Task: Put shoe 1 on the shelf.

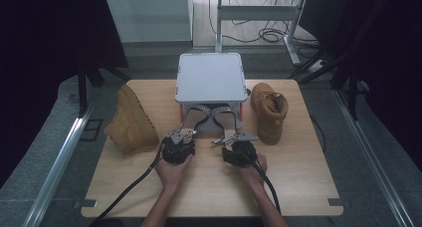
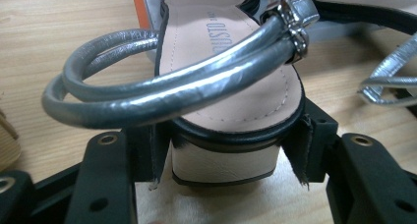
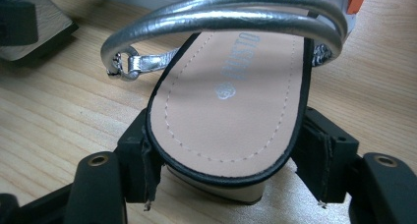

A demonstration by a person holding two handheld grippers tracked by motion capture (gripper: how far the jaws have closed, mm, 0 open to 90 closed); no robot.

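On a light wooden desk (image 1: 298,182), two silver strappy sandals lie heel-first toward the person, toes at a grey lidded box (image 1: 211,77). Tan suede boots (image 1: 130,121) (image 1: 269,111) flank them. The left gripper (image 1: 180,141) has its jaws clamped on the left sandal's (image 2: 231,86) block heel; the right gripper (image 1: 238,146) grips the right sandal's (image 3: 231,101) heel. Close views reveal glossy tubular ankle straps, stitched beige insoles and a printed logo.
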